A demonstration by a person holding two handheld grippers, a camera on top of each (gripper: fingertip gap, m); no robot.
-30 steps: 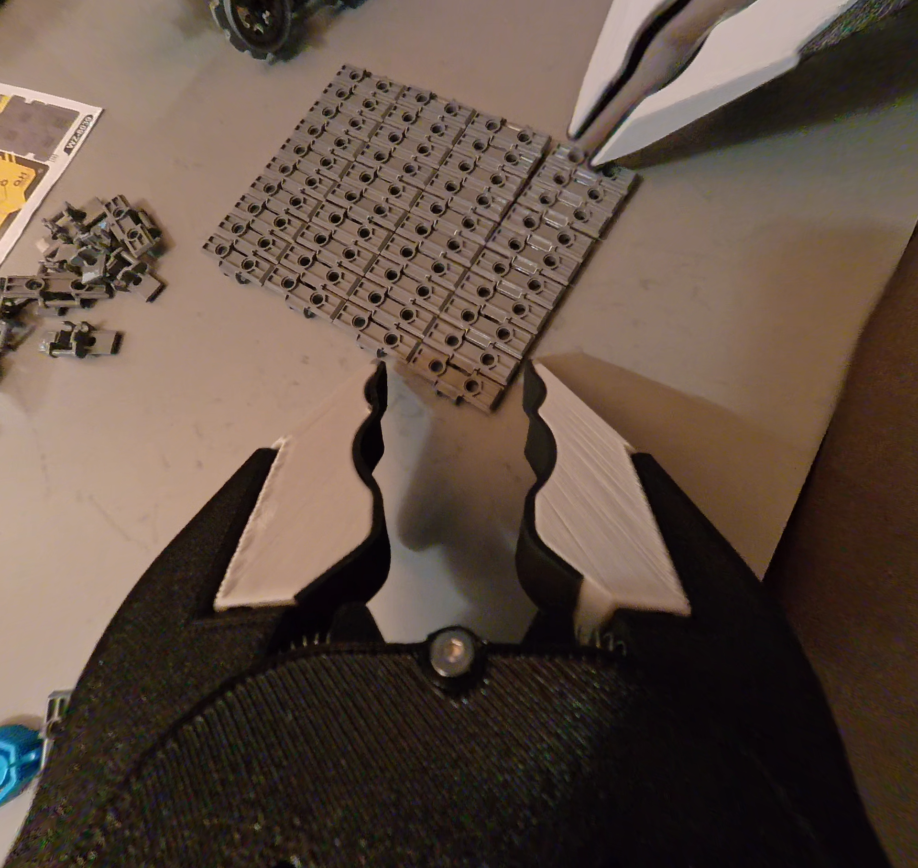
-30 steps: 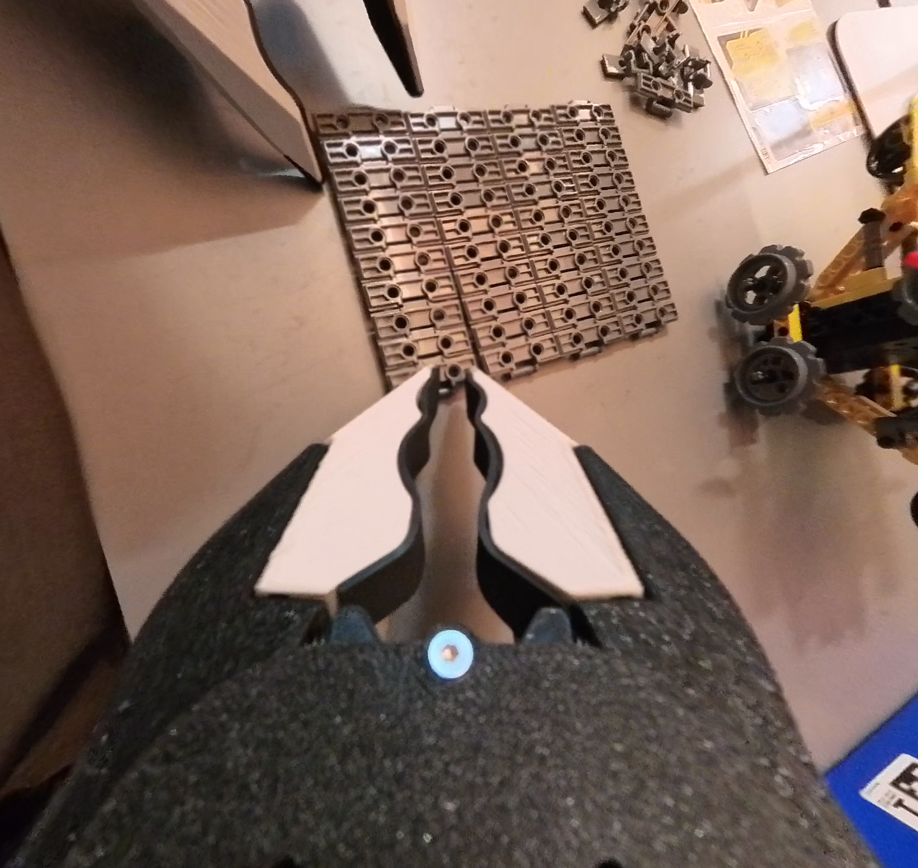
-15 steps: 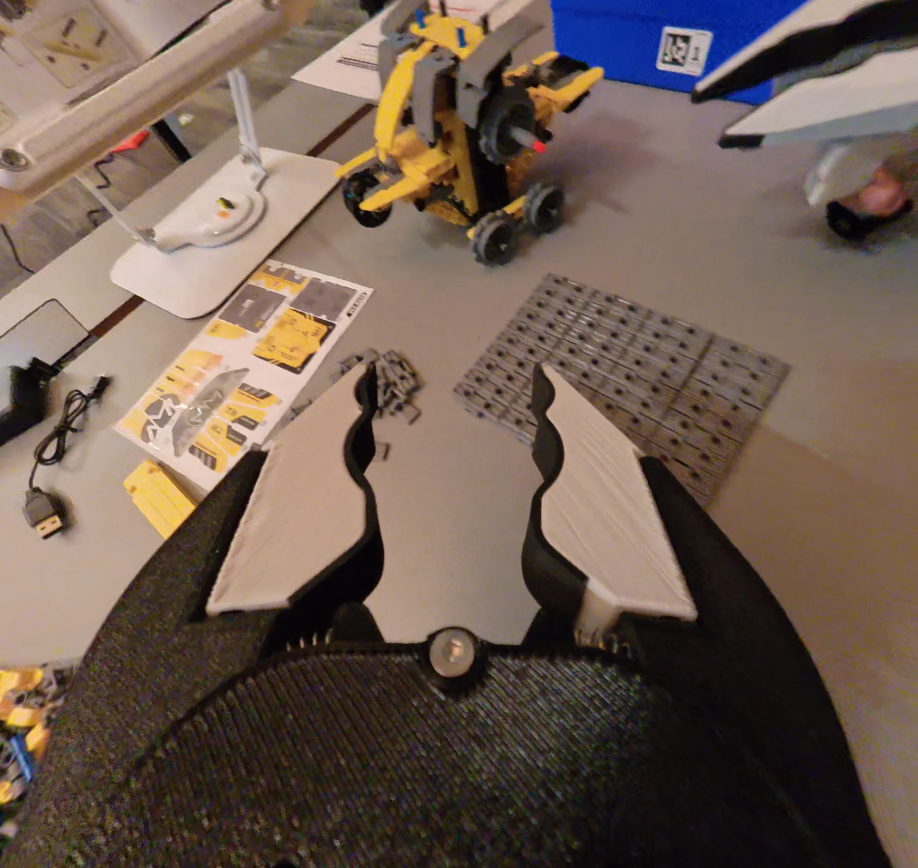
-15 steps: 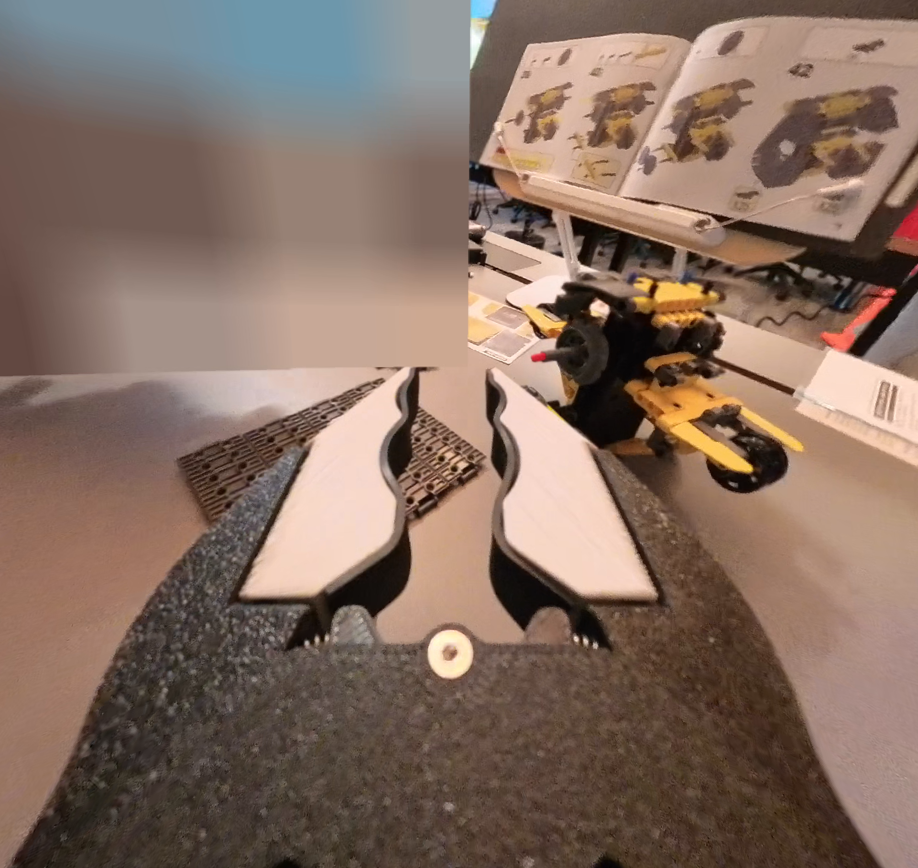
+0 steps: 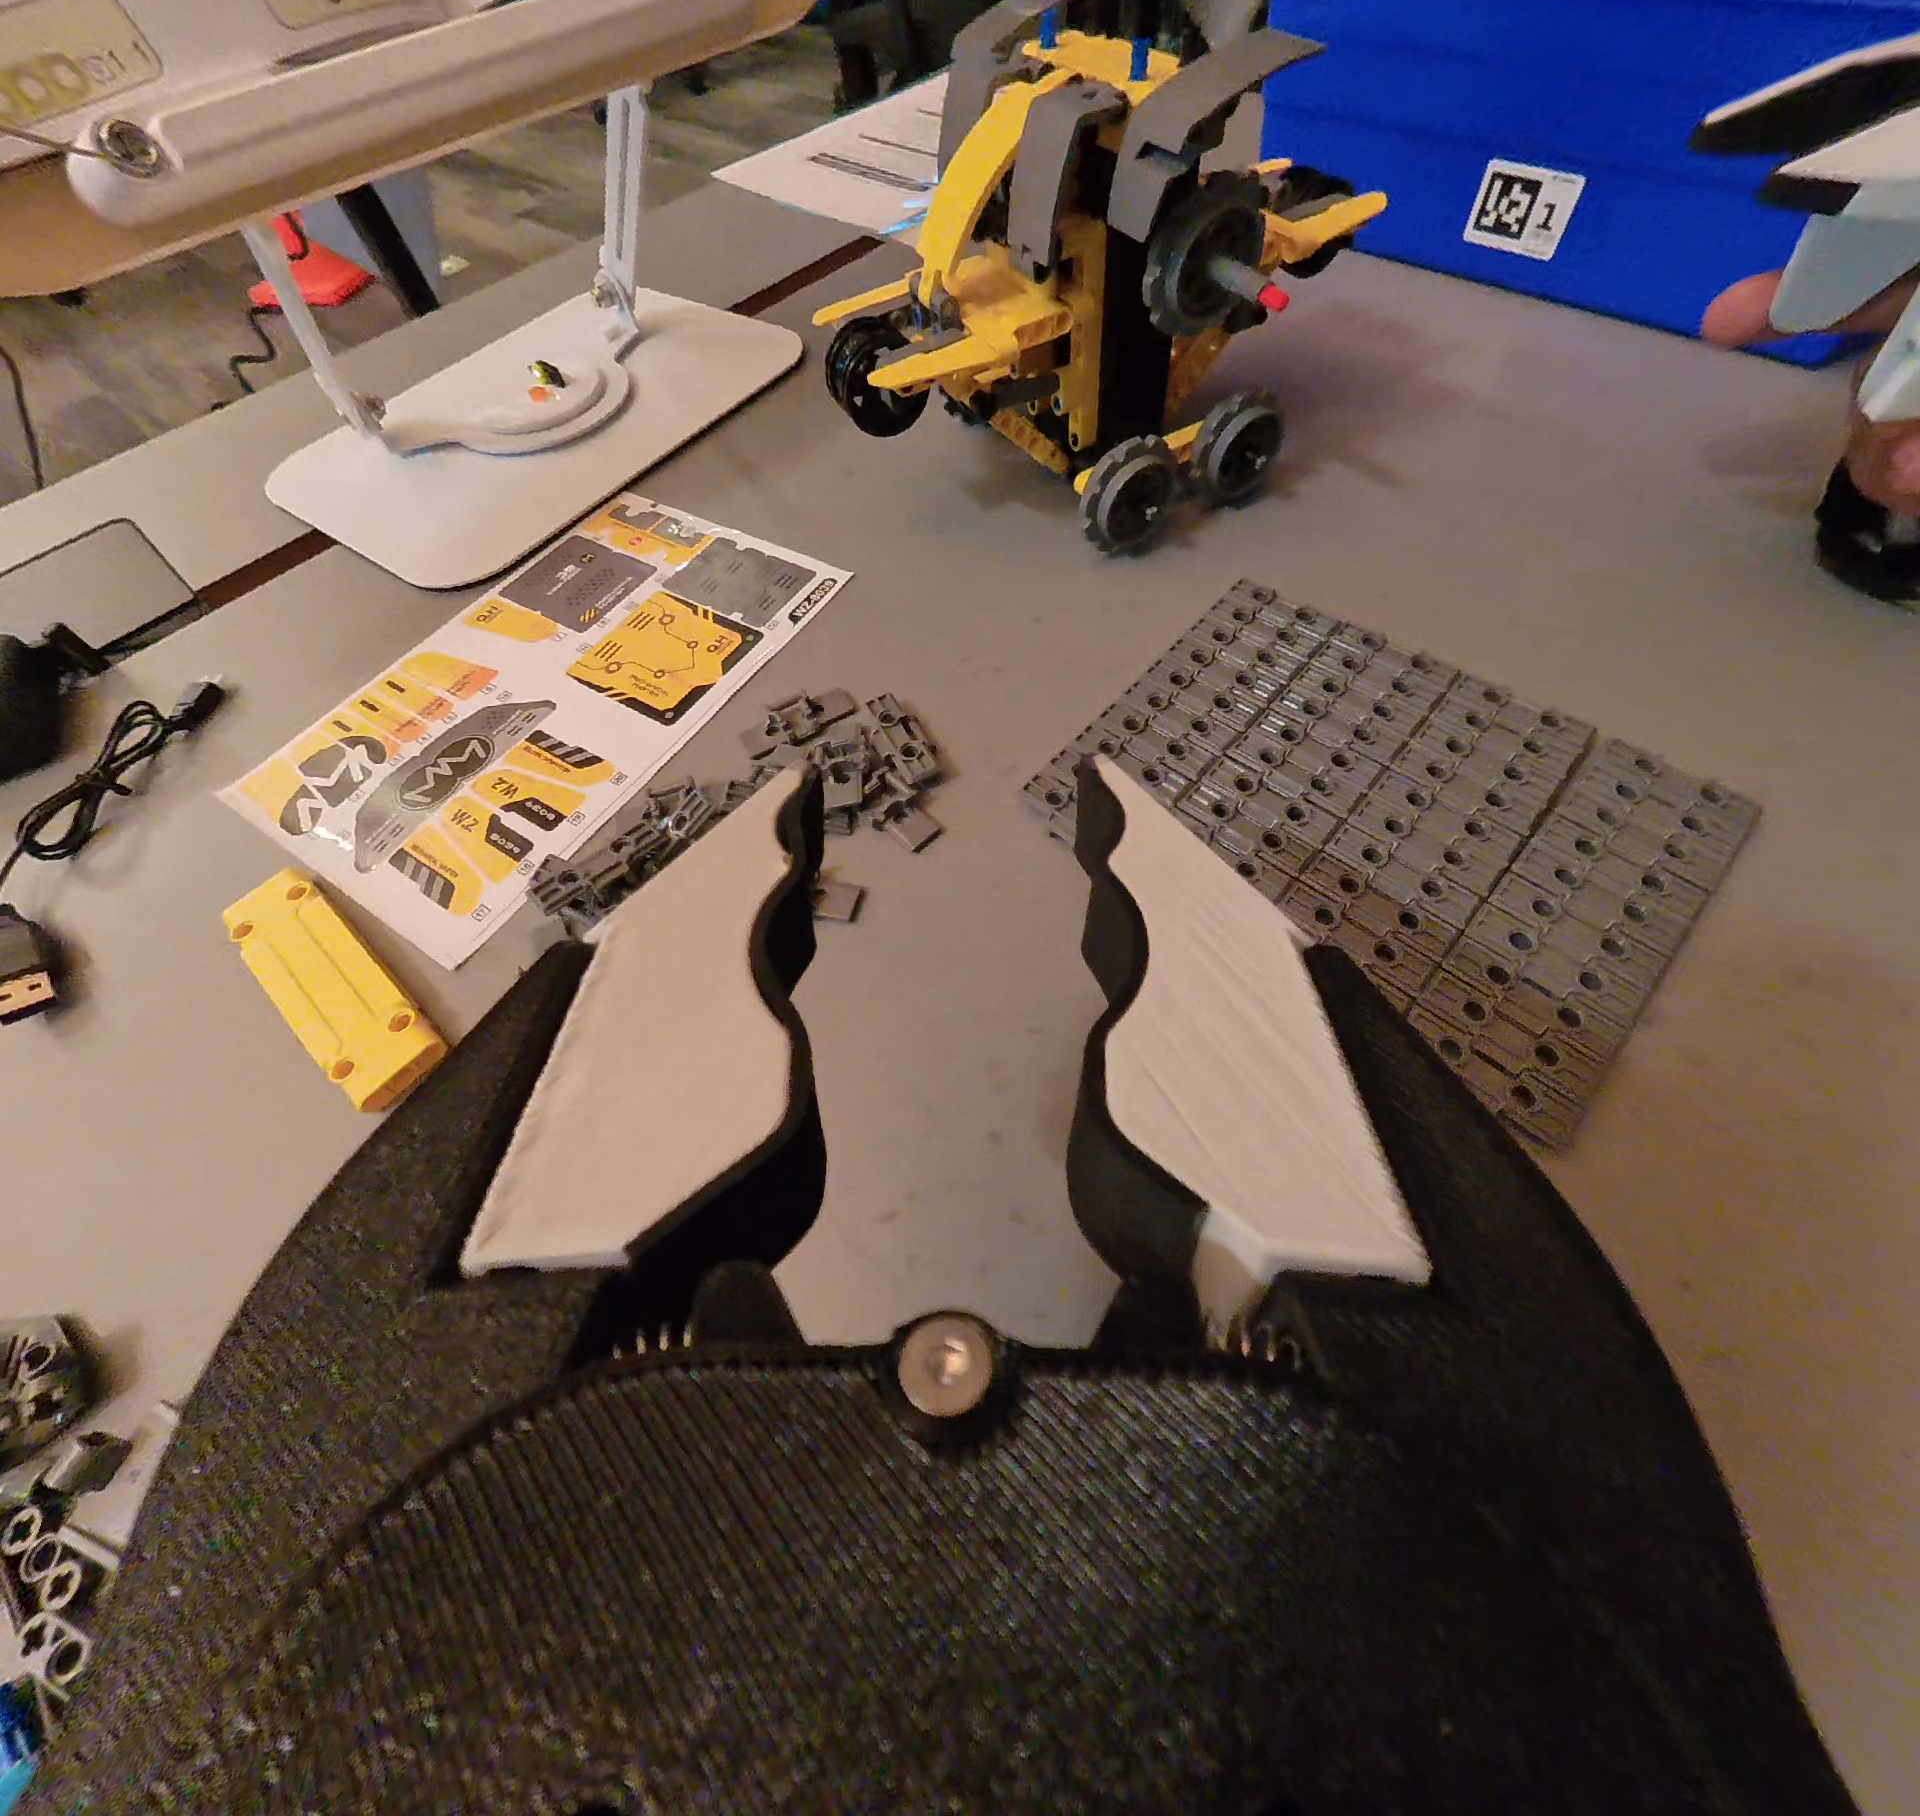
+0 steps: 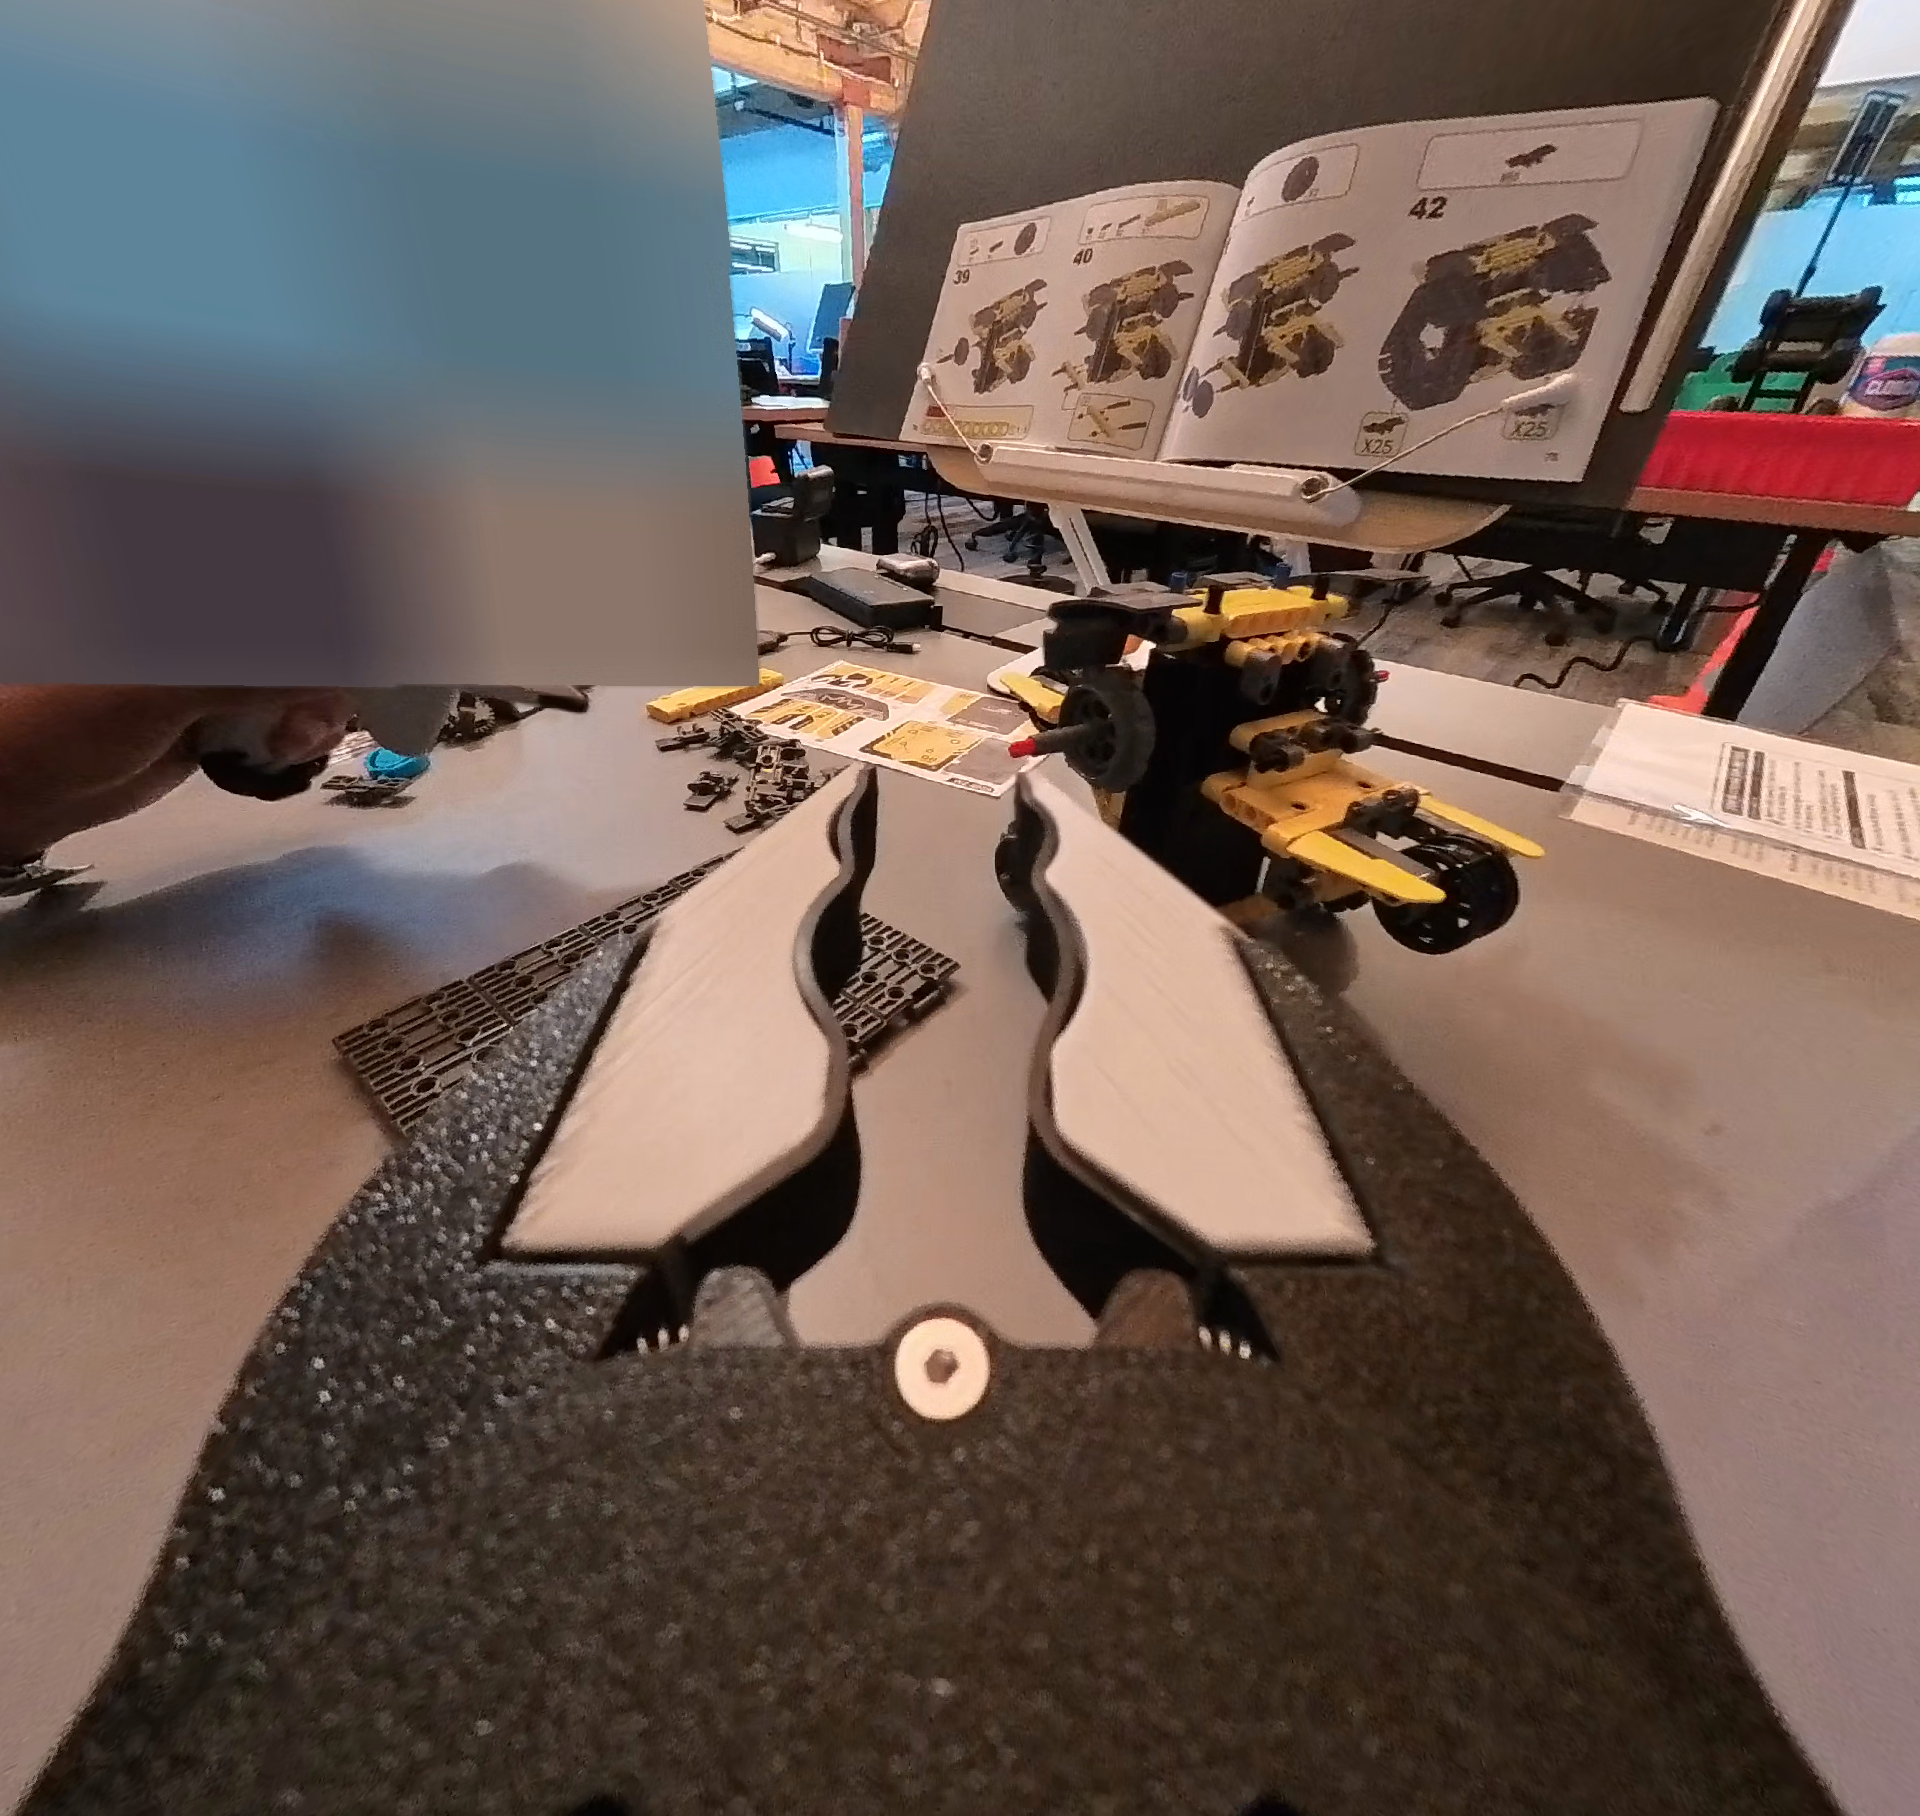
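Observation:
A flat mat of joined grey track links (image 5: 1434, 831) lies on the grey table; it also shows in the right wrist view (image 6: 499, 1013). My left gripper (image 5: 945, 779) is open and empty, raised above the table between the mat and a pile of loose grey links (image 5: 831, 758). My right gripper (image 6: 940, 790) is open and empty, raised over the mat's near corner and pointing toward a yellow and black wheeled model (image 6: 1247, 758). The model also shows in the left wrist view (image 5: 1091, 280). The right gripper shows at the right edge of the left wrist view (image 5: 1839, 177).
A sticker sheet (image 5: 540, 717) and a yellow beam (image 5: 332, 987) lie left of the loose links. A white book stand (image 5: 540, 426) holds an open instruction booklet (image 6: 1299, 291). A blue bin (image 5: 1558, 83) stands at the back right. Cables (image 5: 94, 779) lie at the left. There is about 20 centimetres between the tips of the two grippers. Between my left fingertips and the yellow beam (image 5: 332, 987) there is roughly 15 centimetres.
Both grippers have lifted away from the link mat and tilted up toward the room. My right gripper has opened from nearly shut at the mat's edge. The mat stays flat on the table.

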